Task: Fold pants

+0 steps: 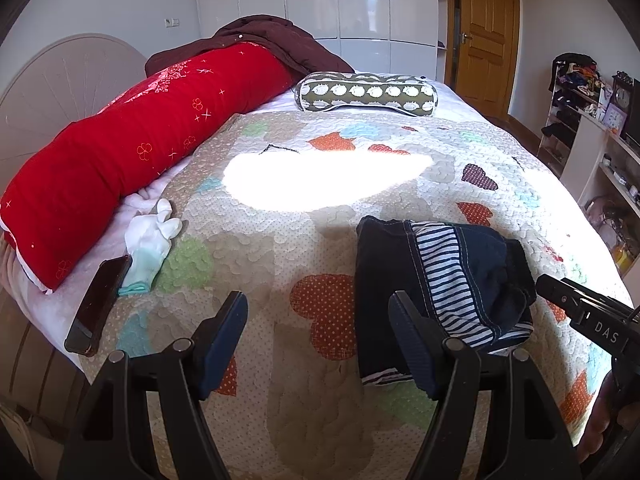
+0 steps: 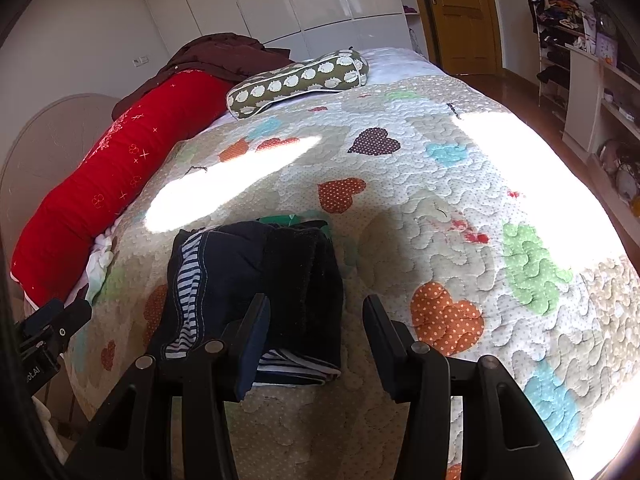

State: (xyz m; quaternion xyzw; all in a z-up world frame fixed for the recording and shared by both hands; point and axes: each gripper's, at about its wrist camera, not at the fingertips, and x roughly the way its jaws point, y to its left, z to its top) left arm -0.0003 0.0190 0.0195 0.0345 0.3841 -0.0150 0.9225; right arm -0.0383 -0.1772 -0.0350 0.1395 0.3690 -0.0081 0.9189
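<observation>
One bed fills both views, covered by a single beige quilted bedspread sewn with coloured hearts; two bright patches of sunlight lie across it. Behind the bed stands one run of glossy white wardrobe doors, and to their right one brown wooden door. At the far right is one set of white open shelves crowded with small items too small to tell apart.

Along the left side of the bed lies one long red bolster pillow with small embroidered motifs, and one dark maroon blanket is heaped at its far end. One olive-green bolster cushion with white scalloped spots lies crosswise near the far edge.

The one pair of dark navy pants with a blue-and-white striped lining lies folded into a compact bundle on the bedspread, near the front edge, between the two grippers' lines of sight.

Beside the red pillow lie one white glove with a pale green cuff and, touching its cuff, one dark phone.

The left gripper has its jaws wide apart over bare bedspread, its right finger just in front of the bundle's left edge. The right gripper also has its jaws parted with nothing clamped; its left finger overlaps the bundle's near edge in the picture, and I cannot tell whether it touches.
</observation>
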